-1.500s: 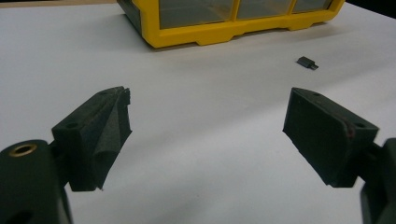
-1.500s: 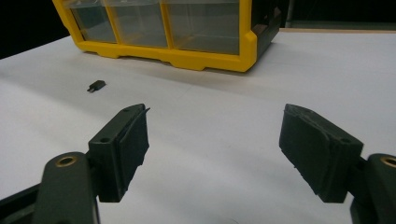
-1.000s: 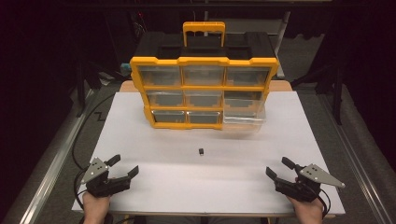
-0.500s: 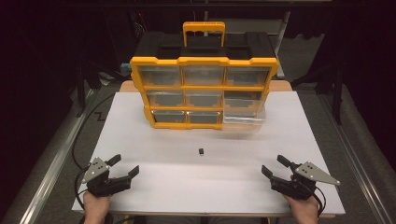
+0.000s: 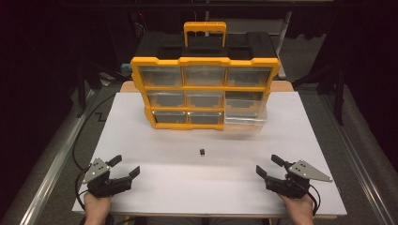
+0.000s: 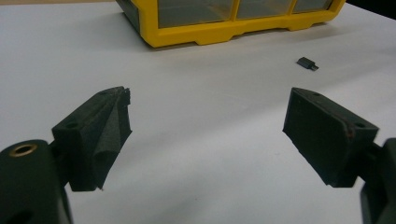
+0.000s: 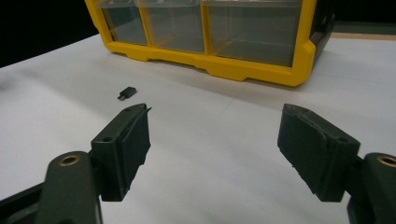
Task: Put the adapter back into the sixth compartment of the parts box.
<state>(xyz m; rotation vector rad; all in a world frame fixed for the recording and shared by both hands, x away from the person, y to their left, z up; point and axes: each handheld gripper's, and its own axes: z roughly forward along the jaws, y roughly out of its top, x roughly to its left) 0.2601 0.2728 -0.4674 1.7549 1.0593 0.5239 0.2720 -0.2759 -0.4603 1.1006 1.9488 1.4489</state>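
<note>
Small black part (image 5: 202,152): lies on the desk between your grippers, farther out, long axis near-to-far.
Left gripper (image 5: 123,169): spread, empty.
Right gripper (image 5: 269,167): spread, empty, slightly nearer.

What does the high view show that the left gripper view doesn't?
High view alone: the organizer's orange handle, its pulled-out clear drawer at lower right, and both hands, with the left gripper and right gripper open. Left gripper view alone: the jaws' dark pads close up. Both share the yellow drawer organizer, the small black part and the white tabletop.
</note>
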